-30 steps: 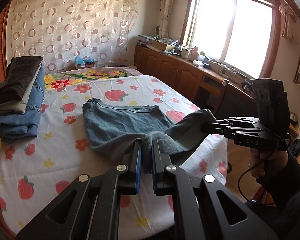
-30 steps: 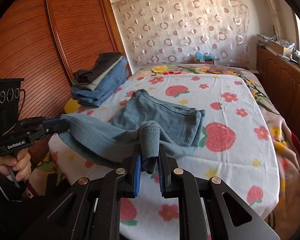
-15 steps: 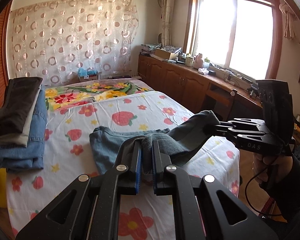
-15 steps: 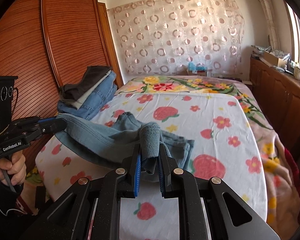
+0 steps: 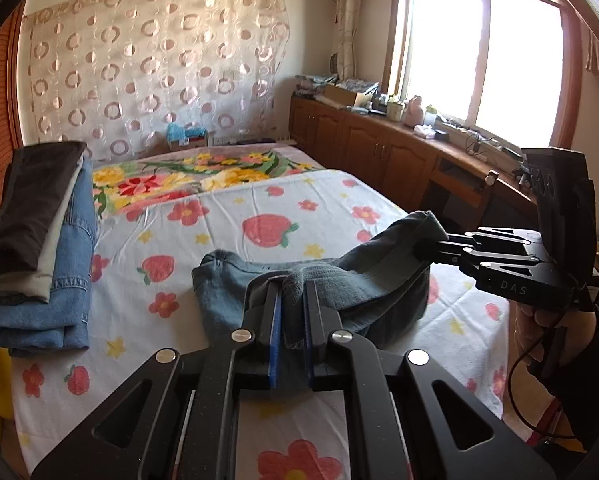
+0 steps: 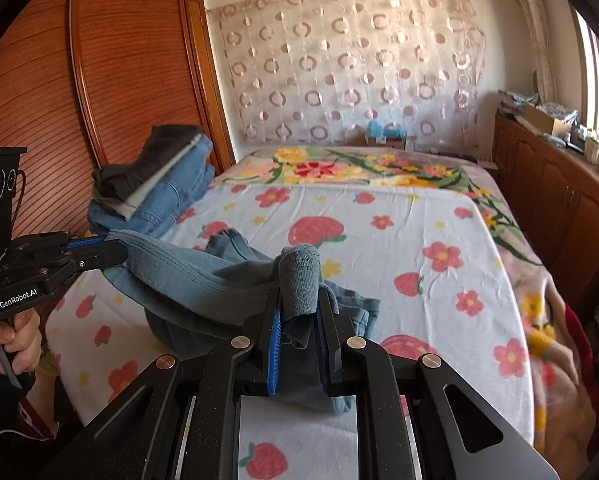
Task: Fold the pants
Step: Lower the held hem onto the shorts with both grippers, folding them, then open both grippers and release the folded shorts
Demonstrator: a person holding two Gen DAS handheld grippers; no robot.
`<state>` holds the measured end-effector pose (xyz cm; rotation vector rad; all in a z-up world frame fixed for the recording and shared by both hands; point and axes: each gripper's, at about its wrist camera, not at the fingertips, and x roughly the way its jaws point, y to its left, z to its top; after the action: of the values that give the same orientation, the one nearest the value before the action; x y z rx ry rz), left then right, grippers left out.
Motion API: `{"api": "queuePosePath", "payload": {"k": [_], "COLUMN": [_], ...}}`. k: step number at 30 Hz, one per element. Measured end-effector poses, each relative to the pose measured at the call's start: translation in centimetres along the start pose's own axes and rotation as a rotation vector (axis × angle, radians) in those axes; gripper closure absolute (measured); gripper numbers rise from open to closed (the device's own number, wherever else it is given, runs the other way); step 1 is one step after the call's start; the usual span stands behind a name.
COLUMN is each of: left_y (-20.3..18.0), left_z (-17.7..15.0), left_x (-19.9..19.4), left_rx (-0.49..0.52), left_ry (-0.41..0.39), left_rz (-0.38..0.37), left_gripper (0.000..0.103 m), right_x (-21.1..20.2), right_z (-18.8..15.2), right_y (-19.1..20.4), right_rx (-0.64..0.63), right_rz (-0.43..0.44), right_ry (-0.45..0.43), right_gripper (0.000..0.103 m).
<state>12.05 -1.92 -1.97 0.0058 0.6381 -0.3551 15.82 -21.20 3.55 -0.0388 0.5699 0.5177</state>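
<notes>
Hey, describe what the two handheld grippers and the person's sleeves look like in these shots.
Both are matte black, angular linkage frames with silver pivot rivets and blue-padded fingers. The left gripper carries white "GenRobot.AI" lettering and a boxy black top block with ringed circles. The right gripper reads "DAS", with a thin black cable looping below its handle. Each hand grips a pistol-style handle; the sleeves are black.

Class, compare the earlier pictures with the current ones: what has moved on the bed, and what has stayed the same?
The grey-blue denim pants have been dragged toward the near bed edge, bunching up, so more strawberry-print sheet shows beyond them. Unchanged: left gripper and right gripper stay clamped on the fabric; the folded clothes stack hasn't moved.
</notes>
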Motion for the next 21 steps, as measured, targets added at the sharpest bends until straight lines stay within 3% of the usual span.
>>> {"api": "queuePosePath", "payload": {"k": [14,17,20,21], "left_y": [0.4,0.5,0.7,0.8], "left_z": [0.8,0.5,0.0,-0.1], "left_x": [2.2,2.3,2.1,2.1], "left_rx": [0.004,0.009,0.012,0.011], "left_ry": [0.003,-0.014,-0.030,-0.029], "left_rz": [0.032,0.044,0.035,0.029], "left_gripper": [0.093,0.081,0.054,0.049], "right_x": [3.8,4.4,5.1,5.2], "right_z": [1.9,1.9,1.7,1.7], "right_y": [-1.2,-1.4,-1.2,-1.1], "right_rx": [0.017,0.024,0.012,0.006], "right_rz": [-0.006,-0.006,-0.010,-0.010], "right_ry": [0.041,0.052,0.067,0.072], "right_gripper": [0.088,0.088,0.088,0.088]}}
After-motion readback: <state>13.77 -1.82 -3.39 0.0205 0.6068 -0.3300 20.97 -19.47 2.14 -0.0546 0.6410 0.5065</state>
